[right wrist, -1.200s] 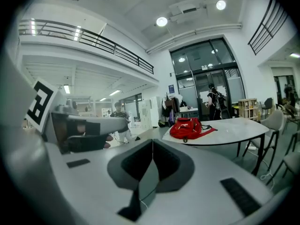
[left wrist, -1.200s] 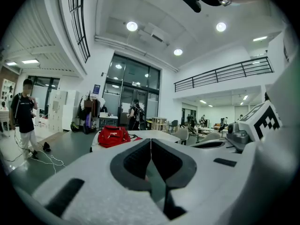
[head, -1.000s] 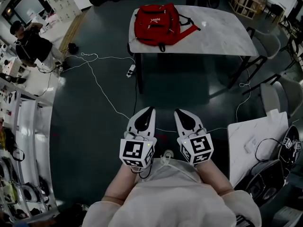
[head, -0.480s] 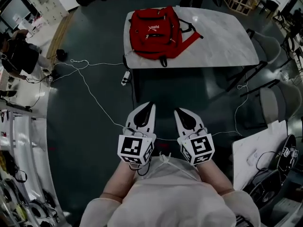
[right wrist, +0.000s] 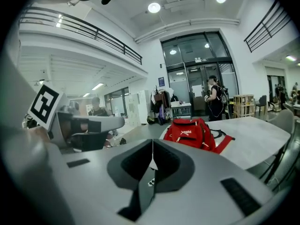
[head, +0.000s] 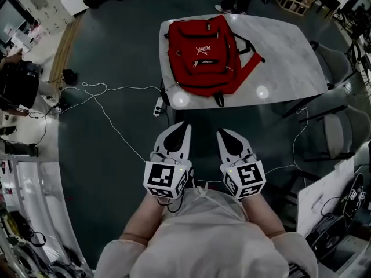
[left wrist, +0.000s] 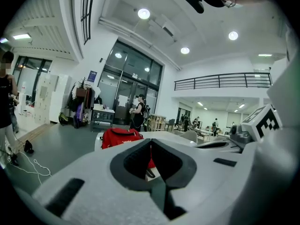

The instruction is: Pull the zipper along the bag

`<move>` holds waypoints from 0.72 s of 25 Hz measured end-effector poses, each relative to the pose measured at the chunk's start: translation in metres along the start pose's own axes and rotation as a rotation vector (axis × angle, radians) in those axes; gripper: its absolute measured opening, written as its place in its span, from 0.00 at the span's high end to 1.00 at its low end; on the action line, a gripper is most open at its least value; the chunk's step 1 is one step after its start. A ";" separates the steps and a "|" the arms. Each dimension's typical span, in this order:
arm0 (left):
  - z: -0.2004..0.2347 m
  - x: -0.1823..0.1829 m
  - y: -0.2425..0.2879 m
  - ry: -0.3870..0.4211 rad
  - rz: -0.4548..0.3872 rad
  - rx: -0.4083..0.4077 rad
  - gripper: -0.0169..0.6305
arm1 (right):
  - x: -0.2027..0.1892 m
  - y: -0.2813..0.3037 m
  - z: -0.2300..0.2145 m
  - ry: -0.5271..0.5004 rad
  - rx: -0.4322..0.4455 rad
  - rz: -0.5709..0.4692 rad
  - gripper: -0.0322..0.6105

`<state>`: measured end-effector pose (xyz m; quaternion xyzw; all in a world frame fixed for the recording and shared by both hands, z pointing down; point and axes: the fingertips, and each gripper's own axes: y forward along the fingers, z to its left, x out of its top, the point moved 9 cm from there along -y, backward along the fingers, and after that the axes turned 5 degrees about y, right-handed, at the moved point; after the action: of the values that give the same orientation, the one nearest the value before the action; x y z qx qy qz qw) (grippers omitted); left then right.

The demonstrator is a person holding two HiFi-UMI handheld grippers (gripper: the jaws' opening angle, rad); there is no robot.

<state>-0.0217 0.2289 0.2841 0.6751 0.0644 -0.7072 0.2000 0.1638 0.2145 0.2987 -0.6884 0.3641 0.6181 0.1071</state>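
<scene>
Hand-held grippers [head: 184, 125] [head: 220, 132], closed, hang over dark floor [head: 110, 172] before white table [head: 290, 57].

a pale marbled table [head: 290, 51] with dark legs stands on the dark floor [head: 104, 172]. a red backpack [head: 200, 54] lies flat on the table's left half, front side up, with one red strap [head: 250, 74] stretched across the top toward the table's middle and a dark loop [head: 219, 100] reaching the table's near edge. on the floor left of the table a thin white cable [head: 110, 117] runs in loose loops, and a white power strip [head: 158, 105] lies just beside the table's left near corner.
</scene>
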 end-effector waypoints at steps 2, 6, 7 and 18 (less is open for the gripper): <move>0.023 0.001 0.007 -0.006 0.011 0.000 0.94 | 0.006 0.023 0.002 0.009 -0.014 0.007 0.91; 0.058 -0.001 0.016 -0.037 0.031 0.024 0.94 | 0.014 0.059 0.002 0.027 -0.025 0.033 0.91; 0.064 -0.003 0.019 -0.045 0.037 0.032 0.94 | 0.015 0.067 0.001 0.026 -0.022 0.042 0.91; 0.111 -0.009 0.088 -0.050 0.111 0.128 0.94 | 0.037 0.160 -0.044 0.038 0.076 0.097 0.91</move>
<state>-0.0918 0.1101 0.3180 0.6711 -0.0237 -0.7144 0.1969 0.0956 0.0609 0.3223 -0.6770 0.4222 0.5952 0.0960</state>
